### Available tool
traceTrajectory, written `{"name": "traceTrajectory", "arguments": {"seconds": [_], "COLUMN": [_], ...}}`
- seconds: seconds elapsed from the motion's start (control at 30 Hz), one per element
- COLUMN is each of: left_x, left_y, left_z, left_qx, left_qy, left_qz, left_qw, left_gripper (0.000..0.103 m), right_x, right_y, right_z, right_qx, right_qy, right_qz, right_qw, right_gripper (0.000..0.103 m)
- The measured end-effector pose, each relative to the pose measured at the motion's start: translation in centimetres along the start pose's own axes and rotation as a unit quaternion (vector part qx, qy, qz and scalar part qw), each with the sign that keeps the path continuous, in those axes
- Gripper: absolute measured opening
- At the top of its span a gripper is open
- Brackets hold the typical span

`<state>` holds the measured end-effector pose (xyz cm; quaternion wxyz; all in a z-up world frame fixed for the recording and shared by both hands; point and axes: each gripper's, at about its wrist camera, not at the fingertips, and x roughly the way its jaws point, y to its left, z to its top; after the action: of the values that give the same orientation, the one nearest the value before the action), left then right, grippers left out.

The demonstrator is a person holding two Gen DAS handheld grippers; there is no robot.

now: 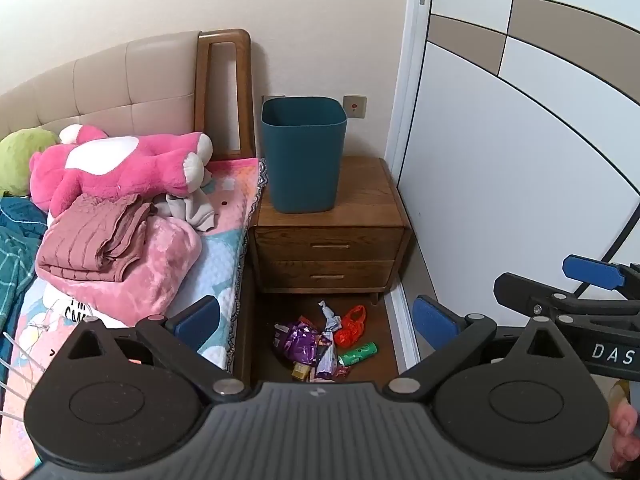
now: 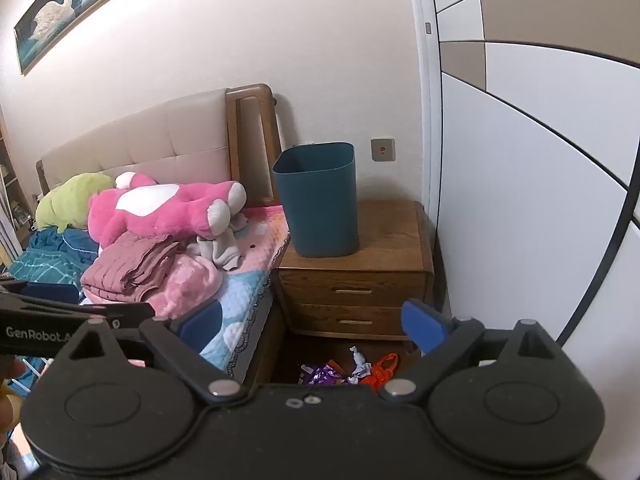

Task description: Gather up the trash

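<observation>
Both sets of tongs stand wide apart and hold nothing: the left tongs point(image 1: 316, 314) frame the lower middle of the left view, and the right tongs point(image 2: 310, 322) do the same in the right view. The trash point(image 1: 324, 340) lies in a small heap on the floor point(image 1: 280, 304), lower centre of the left view, in the narrow gap between the bed point(image 1: 224, 240) and the wardrobe point(image 1: 500, 160), just in front of the nightstand point(image 1: 332, 240). In it are a purple wrapper point(image 1: 295, 338), an orange bag point(image 1: 352, 325), a green tube point(image 1: 358, 354) and a crumpled silver wrapper point(image 1: 330, 316). The bin point(image 1: 303, 154) stands upright on the nightstand's surface, centre of the frame, well above the heap.

The step in hand looks like the first reach down. I would start with a loose outer piece, the orange bag or the green tube, since the wrappers overlap and a pinch in the middle could drag several. Come in from above, close on a raised fold, then lift clear before swinging up to the bin.

The gap is tight: bed frame left, wardrobe right, drawer fronts behind. Two tongs side by side may crowd each other. A pink plush point(image 1: 120, 168) and folded blankets point(image 1: 120, 248) lie on the bed, out of the way.
</observation>
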<state>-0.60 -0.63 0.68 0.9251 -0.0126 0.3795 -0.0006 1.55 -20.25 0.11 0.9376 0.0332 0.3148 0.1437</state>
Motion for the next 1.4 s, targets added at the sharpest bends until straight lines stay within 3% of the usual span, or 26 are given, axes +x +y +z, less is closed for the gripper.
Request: {"name": "traceTrajectory", "arguments": {"seconds": [0.67, 0.87, 1.4], "left_x": [-0.2, -0.3, -0.2], "left_y": [-0.2, -0.1, -0.1], "left_z": [0.4, 0.3, 0.6], "left_qx": [0.006, 0.007, 0.001], "left_qy": [-0.008, -0.010, -0.004], "left_qz": [0.000, 0.001, -0.002], "left_qw": [1.0000, 0.9999, 1.0000], "left_gripper": [0.103, 0.103, 0.103], "right_x": [-0.4, -0.2, -0.3], "right_y": [0.3, 0.1, 0.2], "right_z": [0.1, 0.1, -0.1], "right_qx": [-0.002, 0.004, -0.001], "right_qy": [-0.016, 0.013, 0.002], "right_qz": [0.006, 0.006, 0.006], "right_qw": [1.000, 1.000, 1.000], "right_gripper": [0.095, 0.095, 0.095]}}
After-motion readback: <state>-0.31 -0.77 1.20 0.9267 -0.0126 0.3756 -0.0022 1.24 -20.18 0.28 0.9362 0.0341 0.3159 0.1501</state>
